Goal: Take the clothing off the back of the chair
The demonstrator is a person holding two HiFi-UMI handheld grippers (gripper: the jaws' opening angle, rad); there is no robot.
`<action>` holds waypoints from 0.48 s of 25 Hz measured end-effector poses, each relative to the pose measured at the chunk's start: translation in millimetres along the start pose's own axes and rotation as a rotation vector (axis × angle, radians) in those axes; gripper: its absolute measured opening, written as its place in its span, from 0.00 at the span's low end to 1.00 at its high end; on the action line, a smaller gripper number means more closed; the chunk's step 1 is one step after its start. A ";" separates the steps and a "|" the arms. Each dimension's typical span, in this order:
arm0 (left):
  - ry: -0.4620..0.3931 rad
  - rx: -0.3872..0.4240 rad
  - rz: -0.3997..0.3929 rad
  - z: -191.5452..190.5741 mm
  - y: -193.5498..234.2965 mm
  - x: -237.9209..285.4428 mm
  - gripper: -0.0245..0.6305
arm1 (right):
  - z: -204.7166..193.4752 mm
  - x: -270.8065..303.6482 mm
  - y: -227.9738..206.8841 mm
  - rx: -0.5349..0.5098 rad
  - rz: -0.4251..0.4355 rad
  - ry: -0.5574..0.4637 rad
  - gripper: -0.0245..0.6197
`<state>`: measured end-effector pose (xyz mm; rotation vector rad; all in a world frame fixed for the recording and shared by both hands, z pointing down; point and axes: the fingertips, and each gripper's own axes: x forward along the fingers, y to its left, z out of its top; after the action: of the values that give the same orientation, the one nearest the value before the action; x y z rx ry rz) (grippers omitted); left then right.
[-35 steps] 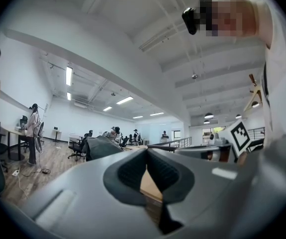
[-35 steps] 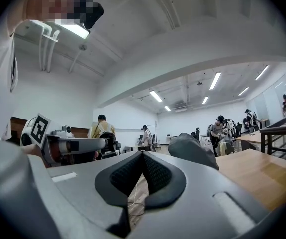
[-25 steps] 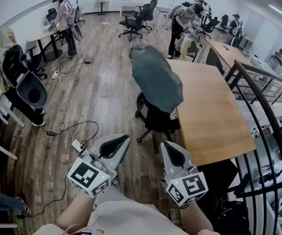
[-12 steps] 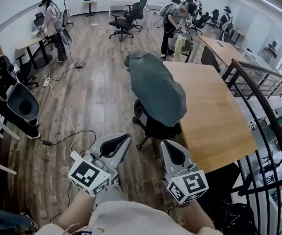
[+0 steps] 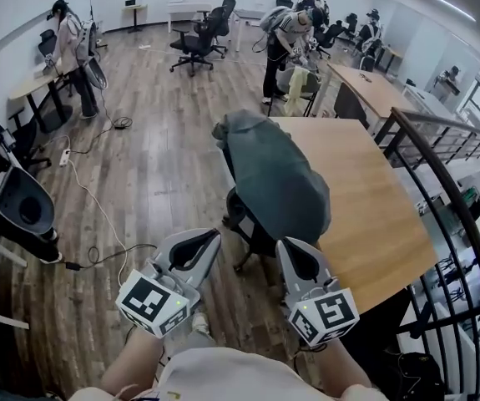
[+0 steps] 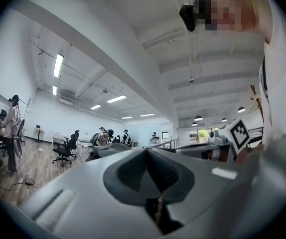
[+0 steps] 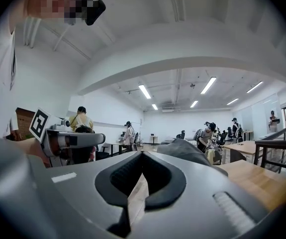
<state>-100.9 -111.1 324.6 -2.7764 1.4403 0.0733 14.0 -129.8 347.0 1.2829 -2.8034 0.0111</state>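
Observation:
A dark grey-green garment [image 5: 271, 172] drapes over the back of a black office chair [image 5: 248, 224] pushed up to the wooden table's left side. In the head view my left gripper [image 5: 208, 236] and right gripper [image 5: 288, 246] are held side by side just in front of the chair, a short way from the garment. Both have jaws shut with nothing between them. In the right gripper view the garment [image 7: 182, 149] rises just beyond the closed jaws; in the left gripper view the garment [image 6: 105, 150] shows as a low hump at centre left.
A long wooden table [image 5: 361, 199] lies right of the chair, with a black metal railing [image 5: 448, 199] beyond it. Cables and a power strip [image 5: 98, 249] trail on the wood floor at left. Several people [image 5: 285, 40] and office chairs [image 5: 191, 44] are at the far end.
Both grippers have travelled forward toward the chair; the chair and garment now sit nearer and lower in the head view. Jaws stayed shut.

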 end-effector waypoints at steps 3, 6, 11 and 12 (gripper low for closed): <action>0.004 0.013 -0.030 3.1 30.4 18.6 0.04 | 8.5 29.2 -6.7 -0.010 -0.035 -0.003 0.04; 0.017 0.068 -0.060 2.5 53.9 38.5 0.04 | 10.5 52.6 -16.1 -0.004 -0.075 -0.007 0.04; 0.024 0.078 -0.133 1.6 79.3 63.0 0.04 | 11.1 75.2 -36.8 0.024 -0.166 -0.022 0.04; 0.027 0.077 -0.144 0.5 83.0 66.5 0.04 | 11.0 77.8 -40.4 0.029 -0.182 -0.024 0.04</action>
<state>-130.5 -213.2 321.8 -2.8179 1.2156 -0.0208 -6.8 -215.4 339.7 1.5498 -2.7029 0.0283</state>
